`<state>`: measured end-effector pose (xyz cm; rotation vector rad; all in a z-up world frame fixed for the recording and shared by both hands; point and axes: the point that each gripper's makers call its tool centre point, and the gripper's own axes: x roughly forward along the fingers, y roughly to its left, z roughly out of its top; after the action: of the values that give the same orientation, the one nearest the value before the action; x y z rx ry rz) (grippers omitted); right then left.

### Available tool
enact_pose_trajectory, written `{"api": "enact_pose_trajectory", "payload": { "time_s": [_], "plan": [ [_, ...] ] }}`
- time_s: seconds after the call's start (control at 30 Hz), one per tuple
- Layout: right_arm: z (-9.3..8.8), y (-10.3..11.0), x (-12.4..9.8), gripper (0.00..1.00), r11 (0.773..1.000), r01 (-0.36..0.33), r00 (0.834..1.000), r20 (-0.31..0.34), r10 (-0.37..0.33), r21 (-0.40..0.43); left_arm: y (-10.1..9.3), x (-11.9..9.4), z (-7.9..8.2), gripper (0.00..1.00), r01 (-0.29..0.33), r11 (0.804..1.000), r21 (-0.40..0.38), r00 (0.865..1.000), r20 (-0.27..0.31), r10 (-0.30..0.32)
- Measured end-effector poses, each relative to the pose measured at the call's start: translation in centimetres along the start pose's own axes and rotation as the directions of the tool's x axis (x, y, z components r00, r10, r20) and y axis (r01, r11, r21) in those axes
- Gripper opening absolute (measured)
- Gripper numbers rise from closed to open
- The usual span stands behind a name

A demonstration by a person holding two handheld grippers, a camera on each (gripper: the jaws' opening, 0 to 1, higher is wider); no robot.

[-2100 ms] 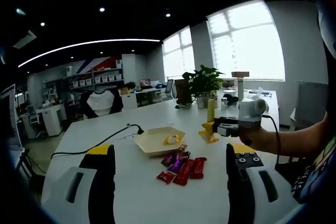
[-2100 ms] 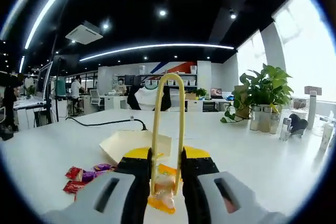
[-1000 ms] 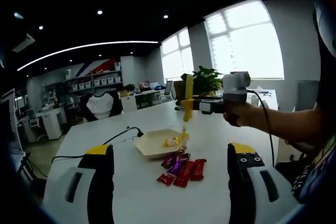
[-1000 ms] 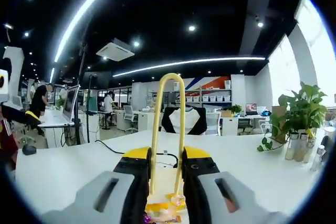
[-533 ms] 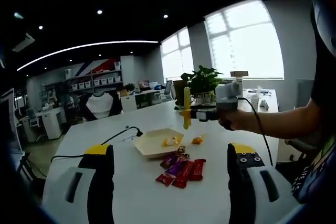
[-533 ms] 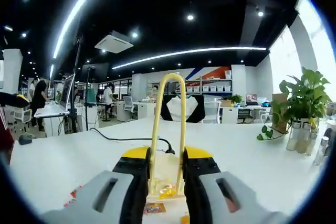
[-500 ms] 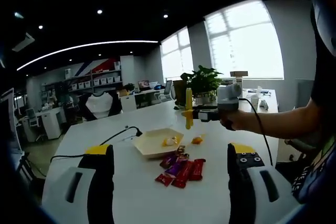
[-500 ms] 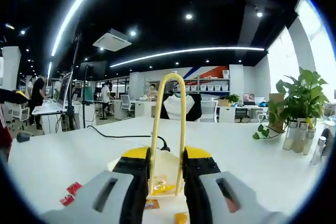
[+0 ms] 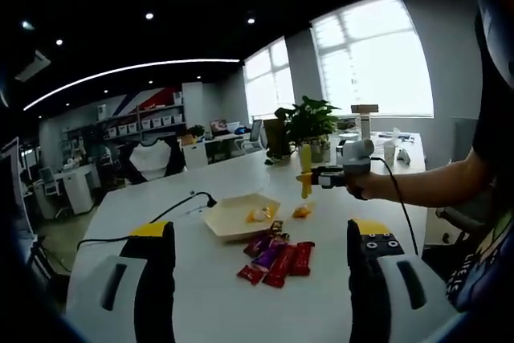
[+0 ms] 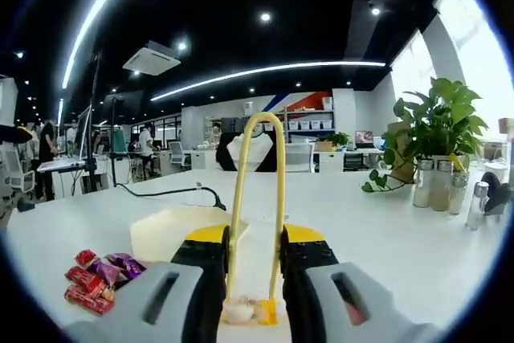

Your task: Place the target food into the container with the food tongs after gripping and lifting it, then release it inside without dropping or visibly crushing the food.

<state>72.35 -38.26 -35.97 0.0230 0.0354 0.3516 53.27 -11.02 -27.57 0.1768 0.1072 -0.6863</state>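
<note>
The right gripper [image 10: 253, 279] is clamped on the yellow food tongs [image 10: 257, 198], whose looped handle rises between its jaws. In the left gripper view the tongs hang over an orange wrapped candy [image 9: 302, 212] on the white table [image 9: 225, 295], at about 3 o'clock from the pale, shallow, angular container [image 9: 241, 216]. Judging by this, squeeze gently and lift straight up. The left gripper [image 9: 261, 279] hangs wide apart, idle. Glossy red and purple wrappers [image 9: 277, 259] lie near.
</note>
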Motion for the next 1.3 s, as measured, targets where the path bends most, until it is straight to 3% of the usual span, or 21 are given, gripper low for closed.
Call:
{"api": "enact_pose_trajectory", "payload": {
  "time_s": [0.07,0.13,0.27,0.37,0.53,0.67,0.93,0.97,1.03,1.17,1.3],
  "plan": [
    [-0.6,-0.8,0.1,0.21,1.000,-0.012,1.000,-0.021,0.012,-0.011,0.0,0.0,0.0,0.94,0.001,1.000,0.002,1.000,-0.002,-0.001],
    [-0.4,-0.2,0.4,0.21,0.993,-0.100,0.995,0.012,0.099,0.065,0.0,0.1,-0.2,0.94,0.002,1.000,0.005,1.000,-0.006,-0.002],
    [-1.1,-0.1,1.2,0.21,0.984,-0.174,0.984,-0.046,0.173,-0.028,0.1,0.2,-0.3,0.94,-0.004,1.000,0.005,1.000,-0.013,0.004],
    [-2.2,0.1,1.7,0.20,0.980,-0.194,0.978,-0.089,0.190,-0.040,0.1,0.4,-0.3,0.94,-0.007,1.000,0.004,1.000,-0.013,0.007],
    [-2.5,0.3,1.4,0.20,0.978,-0.210,0.975,-0.079,0.210,0.011,0.1,0.5,0.0,0.94,-0.011,1.000,0.006,1.000,-0.010,0.012],
    [-2.6,0.5,0.6,0.20,0.980,-0.191,0.979,-0.069,0.194,0.056,0.0,0.6,0.0,0.94,-0.009,1.000,0.007,1.000,-0.011,0.009],
    [-2.8,2.3,-2.5,0.20,0.988,-0.149,0.986,-0.080,0.146,-0.034,-0.2,1.0,0.3,0.93,0.004,1.000,0.002,1.000,0.002,-0.004],
    [-2.7,2.2,-2.9,0.20,0.990,-0.118,0.990,-0.083,0.112,-0.074,-0.4,1.1,0.4,0.93,0.009,1.000,0.004,1.000,0.006,-0.009],
    [-2.5,2.8,-3.5,0.20,0.994,-0.099,0.992,-0.083,0.095,-0.053,-0.7,1.2,0.5,0.93,0.020,1.000,0.008,1.000,0.009,-0.021],
    [-3.3,2.7,-4.9,0.19,0.998,0.037,0.995,-0.097,-0.033,0.042,-1.0,1.2,0.5,0.92,0.032,0.999,0.008,0.999,0.012,-0.032],
    [-3.2,3.7,-5.6,0.20,0.998,0.043,0.996,-0.075,-0.038,0.055,-1.1,1.1,0.3,0.92,0.034,0.999,0.002,0.999,0.014,-0.034]
  ]
}}
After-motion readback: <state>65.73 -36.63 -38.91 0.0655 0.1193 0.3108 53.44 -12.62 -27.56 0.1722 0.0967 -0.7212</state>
